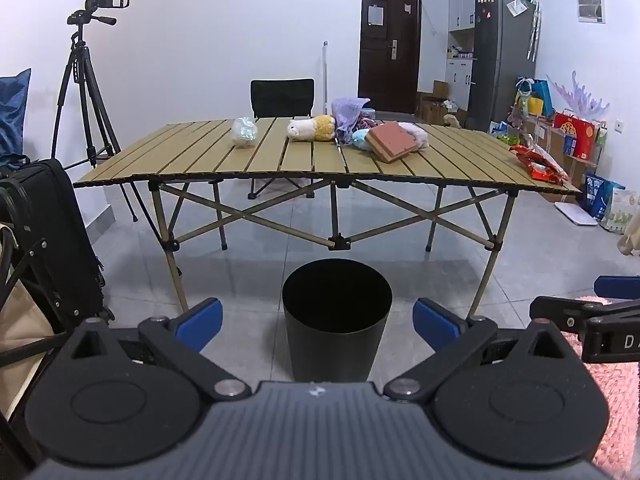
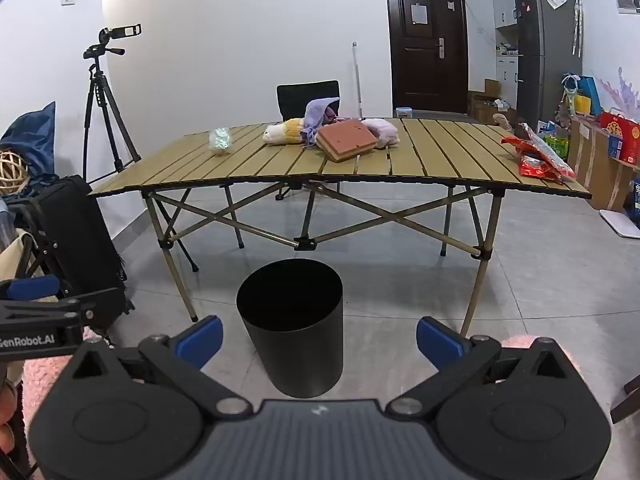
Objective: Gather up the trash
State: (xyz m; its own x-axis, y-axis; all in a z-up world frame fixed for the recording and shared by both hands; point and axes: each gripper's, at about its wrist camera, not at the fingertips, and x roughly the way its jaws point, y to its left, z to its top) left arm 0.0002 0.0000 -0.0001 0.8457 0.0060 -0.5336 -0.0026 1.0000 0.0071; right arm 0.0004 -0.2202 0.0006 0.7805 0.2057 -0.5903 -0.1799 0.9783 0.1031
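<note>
A black round bin (image 1: 337,320) stands on the floor in front of the slatted folding table (image 1: 208,156); it also shows in the right wrist view (image 2: 294,324). On the table lie a crumpled clear wrapper (image 1: 244,132) (image 2: 220,141) at the left and a red snack bag (image 1: 538,163) (image 2: 538,157) at the right edge. My left gripper (image 1: 318,322) is open and empty, held low before the bin. My right gripper (image 2: 319,340) is open and empty, just right of the left one.
Mid-table lie a plush toy (image 1: 312,129), a purple cloth (image 1: 349,114), a brick-coloured block (image 1: 390,142) and a pink soft item (image 2: 382,130). A black suitcase (image 1: 60,236) and a tripod (image 1: 86,92) stand left. A chair (image 1: 282,98) is behind; boxes and bags (image 1: 576,136) crowd the right.
</note>
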